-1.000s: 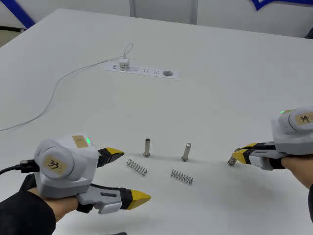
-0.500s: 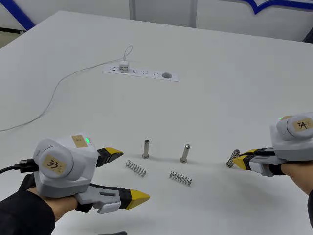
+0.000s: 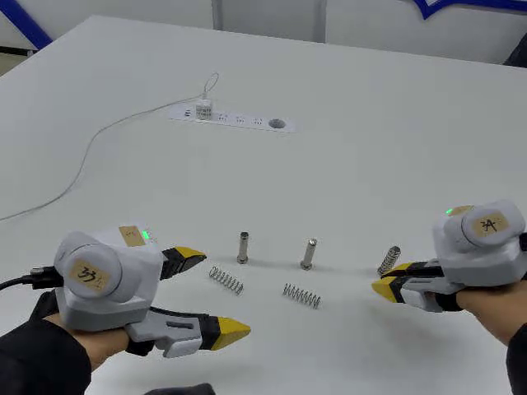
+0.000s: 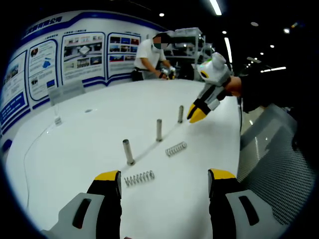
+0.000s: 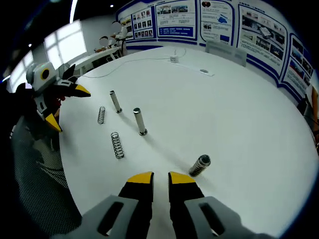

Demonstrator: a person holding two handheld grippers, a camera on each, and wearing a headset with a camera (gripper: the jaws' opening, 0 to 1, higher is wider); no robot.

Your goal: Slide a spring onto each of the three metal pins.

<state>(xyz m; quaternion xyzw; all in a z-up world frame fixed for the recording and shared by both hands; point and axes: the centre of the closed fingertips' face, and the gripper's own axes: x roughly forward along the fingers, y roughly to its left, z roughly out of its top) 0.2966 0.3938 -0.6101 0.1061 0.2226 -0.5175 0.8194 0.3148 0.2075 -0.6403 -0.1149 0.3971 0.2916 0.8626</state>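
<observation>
Three metal pins stand in a row on the white table. The left pin and the middle pin are bare. The right pin wears a spring, also clear in the right gripper view. Two loose springs lie in front of the bare pins. My right gripper sits just short of the sprung pin, its jaws a narrow slit apart and holding nothing. My left gripper stands wide open by the nearer loose spring.
A white power strip with a plug lies further back, and its cable trails off to the left. A person stands beyond the far end of the table. The table's near edge runs close beside both grippers.
My right gripper has let go of the spring on the right pin and drawn back toward me. The spring stays on the pin. The left gripper has held still.
</observation>
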